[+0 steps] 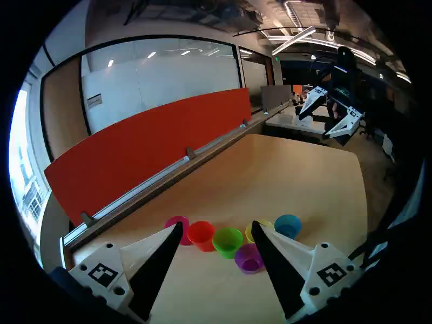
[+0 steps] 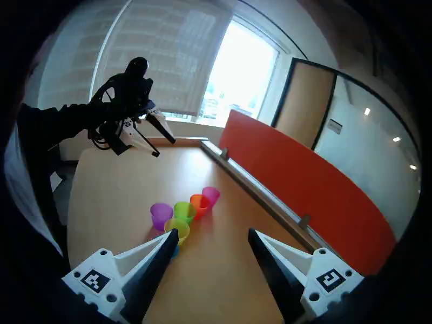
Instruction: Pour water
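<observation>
On the pale wooden table [image 1: 281, 178], beside a long orange partition panel [image 1: 151, 146], six small coloured plastic cups stand upright in a tight cluster: pink [image 2: 210, 194], orange-red [image 1: 201, 235], green [image 1: 227, 241], yellow [image 2: 177, 229], blue [image 1: 288, 225] and purple [image 1: 248, 258]; several appear to touch their neighbours, while the purple one sits slightly out of the row, nearest the left gripper [image 1: 216, 224]; that gripper hangs above the table edge with its fingers spread wide and nothing between them; the right gripper [image 2: 212, 232], facing the cluster from the opposite end of the table, is likewise spread and empty; whether any cup contains water cannot be told from either view. Such cups are probably light, thin-walled and smooth, hence easily tipped, nudged or squeezed out of round; a filled one would be heavier and prone to slopping; the soundest hold is judged to be across the side wall at about mid-height, with gentle pressure; an end cup such as the purple or the blue offers the freest access for the fingers.
</observation>
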Motion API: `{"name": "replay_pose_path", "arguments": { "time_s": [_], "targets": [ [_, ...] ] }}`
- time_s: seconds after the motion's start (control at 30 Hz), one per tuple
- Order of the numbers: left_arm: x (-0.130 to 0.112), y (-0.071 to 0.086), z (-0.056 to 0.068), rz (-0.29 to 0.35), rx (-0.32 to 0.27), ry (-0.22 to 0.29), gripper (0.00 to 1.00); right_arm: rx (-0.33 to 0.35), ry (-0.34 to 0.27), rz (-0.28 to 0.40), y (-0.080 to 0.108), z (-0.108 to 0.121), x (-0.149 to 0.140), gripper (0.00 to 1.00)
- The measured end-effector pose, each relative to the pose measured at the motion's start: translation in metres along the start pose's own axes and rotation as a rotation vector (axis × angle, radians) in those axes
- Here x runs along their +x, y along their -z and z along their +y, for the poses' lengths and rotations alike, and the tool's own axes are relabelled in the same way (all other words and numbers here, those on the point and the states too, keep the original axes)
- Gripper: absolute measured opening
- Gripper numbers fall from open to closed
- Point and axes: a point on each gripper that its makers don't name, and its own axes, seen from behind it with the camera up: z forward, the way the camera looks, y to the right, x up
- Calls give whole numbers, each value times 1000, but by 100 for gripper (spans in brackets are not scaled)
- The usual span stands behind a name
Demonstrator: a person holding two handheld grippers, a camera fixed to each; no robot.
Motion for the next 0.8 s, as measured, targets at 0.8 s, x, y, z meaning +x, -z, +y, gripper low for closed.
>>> {"name": "replay_pose_path", "arguments": {
  "time_s": [0.8],
  "targets": [
    [-23, -18, 7, -52, -52, -15, 94, 82, -21, -42, -35, -18, -32, 100]
  ]
}}
